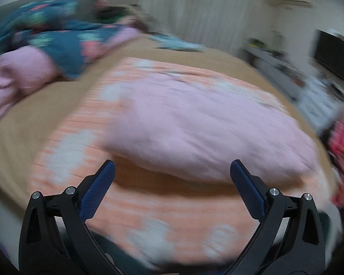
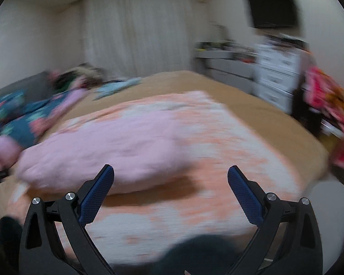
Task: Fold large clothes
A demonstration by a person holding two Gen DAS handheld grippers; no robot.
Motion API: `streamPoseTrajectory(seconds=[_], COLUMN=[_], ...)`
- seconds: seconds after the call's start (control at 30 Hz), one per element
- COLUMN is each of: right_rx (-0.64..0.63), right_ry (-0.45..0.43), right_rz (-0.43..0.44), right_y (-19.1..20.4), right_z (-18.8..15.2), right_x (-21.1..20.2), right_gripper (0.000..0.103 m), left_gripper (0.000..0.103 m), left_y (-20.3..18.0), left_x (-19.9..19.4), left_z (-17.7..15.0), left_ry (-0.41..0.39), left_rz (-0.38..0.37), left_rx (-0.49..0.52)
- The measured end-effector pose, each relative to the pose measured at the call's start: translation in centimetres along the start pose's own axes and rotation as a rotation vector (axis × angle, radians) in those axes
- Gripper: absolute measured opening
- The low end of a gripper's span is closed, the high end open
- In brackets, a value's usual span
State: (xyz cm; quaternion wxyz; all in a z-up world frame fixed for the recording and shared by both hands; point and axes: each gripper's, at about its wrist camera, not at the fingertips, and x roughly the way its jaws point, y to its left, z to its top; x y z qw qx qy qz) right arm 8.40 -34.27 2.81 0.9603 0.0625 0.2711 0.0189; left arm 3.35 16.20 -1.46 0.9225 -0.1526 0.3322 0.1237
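Note:
A large orange and white patterned cloth (image 1: 84, 137) lies spread on the tan bed (image 1: 18, 123). Part of it is folded over, showing its pink underside (image 1: 195, 123), with a raised fold edge nearest me. My left gripper (image 1: 172, 170) is open and empty, held just above the near part of the cloth. In the right wrist view the same cloth (image 2: 229, 142) and its pink flap (image 2: 107, 146) lie on the bed (image 2: 275, 114). My right gripper (image 2: 170, 173) is open and empty above the cloth's near edge. Both views are motion-blurred.
A heap of teal floral and pink bedding (image 1: 45, 39) lies at the far left of the bed. White drawers (image 2: 277, 68), a low cabinet (image 2: 227, 64), a wall TV (image 2: 273, 6) and bright pink and orange fabric (image 2: 328, 105) stand to the right. Curtains (image 2: 137, 27) hang behind.

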Motion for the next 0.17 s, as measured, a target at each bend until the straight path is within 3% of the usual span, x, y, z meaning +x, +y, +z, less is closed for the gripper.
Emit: streamPoseTrajectory(seconds=[0.13, 0.17], right_rx=[0.144, 0.181], right_ry=[0.095, 0.124], right_rz=[-0.305, -0.384], right_y=[-13.3, -17.6], right_z=[-0.5, -1.0], right_x=[3.7, 4.8], right_gripper=[0.099, 0.099], left_gripper=[0.094, 0.094], left_y=[9.2, 12.4], left_x=[3.9, 5.2], left_z=[4.4, 5.7], left_ry=[-0.02, -0.031], left_rz=[0.212, 0.3], left_rx=[-0.08, -0.105])
